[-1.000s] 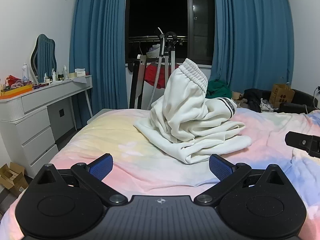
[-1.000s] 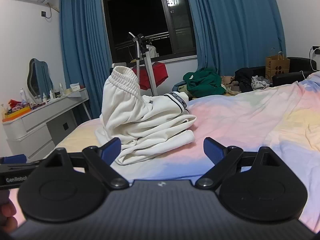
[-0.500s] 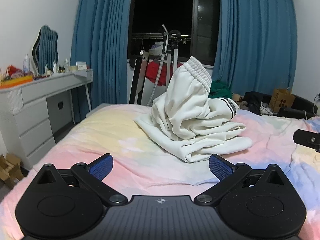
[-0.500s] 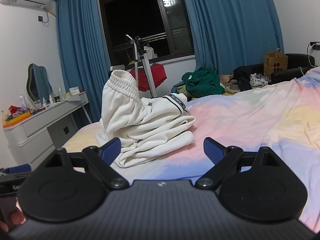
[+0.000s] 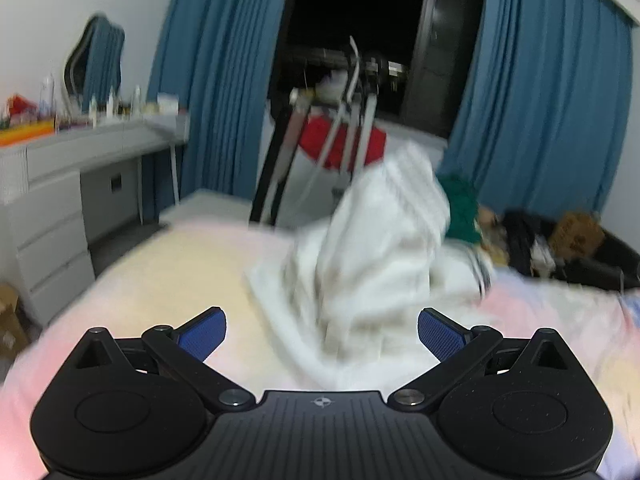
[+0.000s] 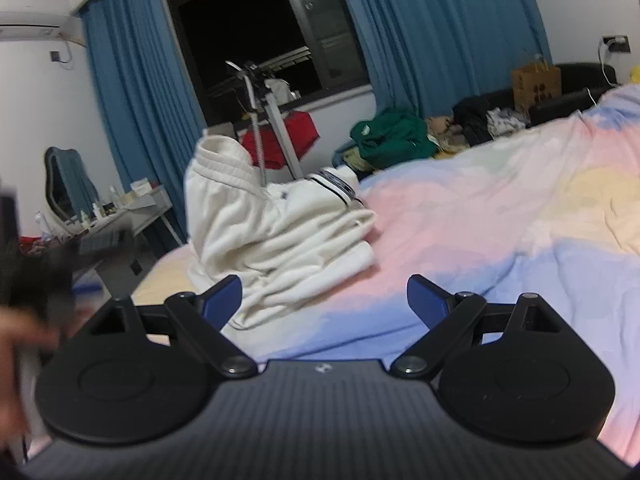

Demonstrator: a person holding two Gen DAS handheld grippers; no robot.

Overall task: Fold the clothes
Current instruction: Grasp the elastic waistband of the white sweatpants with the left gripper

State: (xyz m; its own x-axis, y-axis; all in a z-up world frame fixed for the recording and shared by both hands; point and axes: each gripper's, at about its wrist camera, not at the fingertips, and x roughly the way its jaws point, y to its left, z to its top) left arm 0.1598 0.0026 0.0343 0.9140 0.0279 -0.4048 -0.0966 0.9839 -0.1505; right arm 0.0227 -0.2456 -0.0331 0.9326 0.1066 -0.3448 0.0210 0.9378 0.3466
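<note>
On the bed (image 6: pixel 500 216), with its pastel pink, yellow and blue cover, one pile of white clothes (image 6: pixel 276 236) sits near the foot end, its ribbed waistband standing up at the top and a dark-striped cuff lying to the right. Compared with half a second ago, the left wrist view is smeared by motion and the pile (image 5: pixel 376 264) fills more of it, reaching down between the blue pads; the left gripper (image 5: pixel 322 334) has come closer to the cloth. The right wrist view has tilted, and the pile now lies by the left pad instead of ahead of it. At that view's left edge a blurred dark shape and a hand show, too smeared to make out.

Both grippers are spread wide with nothing between the fingers: the left gripper with the cloth just in front, the right gripper (image 6: pixel 324 298) over bare cover beside the pile's near right edge.

To the right of the pile the cover runs broad and unoccupied toward the far side of the bed. Left of the bed stands one white dresser (image 5: pixel 60 200) with bottles on its tabletop and one mirror (image 5: pixel 94 62) above. Behind the pile are one metal stand (image 6: pixel 276 128) with a red cloth, two blue curtains (image 6: pixel 432 28), one green garment (image 6: pixel 392 134) and one brown paper bag (image 6: pixel 536 82).
</note>
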